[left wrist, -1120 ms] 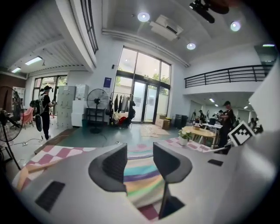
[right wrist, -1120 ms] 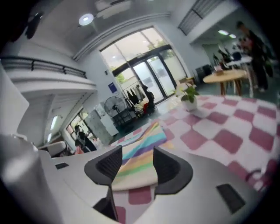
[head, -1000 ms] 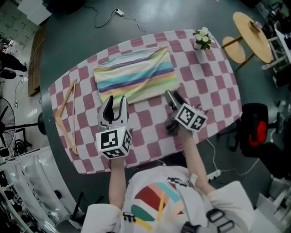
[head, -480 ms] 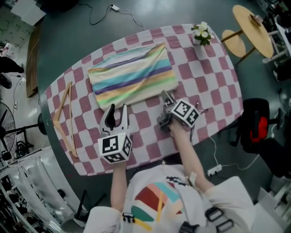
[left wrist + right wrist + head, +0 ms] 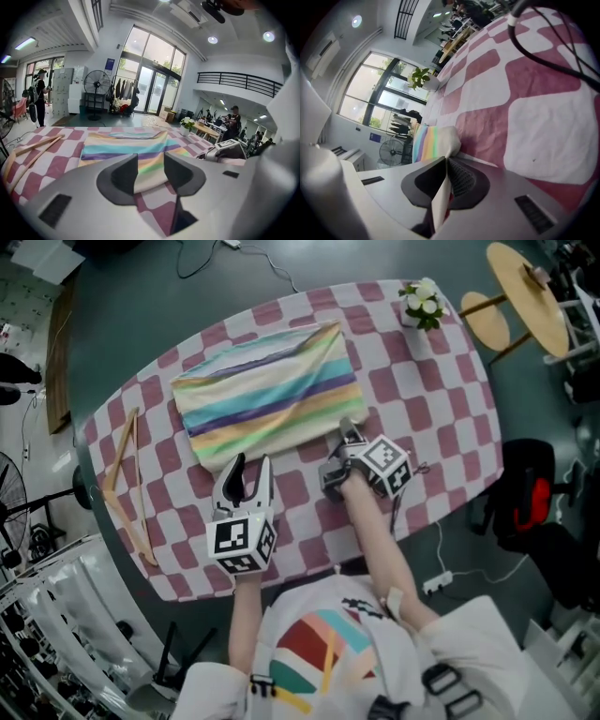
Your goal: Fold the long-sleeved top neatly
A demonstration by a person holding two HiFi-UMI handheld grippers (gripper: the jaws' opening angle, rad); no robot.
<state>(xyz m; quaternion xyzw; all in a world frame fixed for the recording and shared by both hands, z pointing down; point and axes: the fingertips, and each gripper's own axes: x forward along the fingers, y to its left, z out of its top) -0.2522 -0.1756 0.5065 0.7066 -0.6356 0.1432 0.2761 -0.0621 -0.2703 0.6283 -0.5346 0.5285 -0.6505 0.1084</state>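
Note:
The striped long-sleeved top [image 5: 267, 395] lies folded into a rectangle on the pink-and-white checked table [image 5: 431, 399]. My left gripper [image 5: 251, 465] stands open at the top's near left edge. In the left gripper view the cream hem of the top [image 5: 126, 147] lies between the left gripper's [image 5: 151, 171] spread jaws, which do not press on it. My right gripper [image 5: 345, 432] is at the near right corner of the top. Its jaws are closing, and in the right gripper view the right gripper [image 5: 446, 161] pinches a thin cream edge of the top [image 5: 433, 140].
A wooden hanger [image 5: 127, 484] lies at the table's left end. A small flower pot [image 5: 422, 306] stands at the far right corner. Past the table are a round wooden side table [image 5: 525, 301] and a black chair [image 5: 530, 507]. A black cable [image 5: 543, 42] crosses the cloth near my right gripper.
Both grippers have come down to the top's near edge. The right gripper rolled and its jaws went from apart to pinched on the hem. The left jaws kept their spread.

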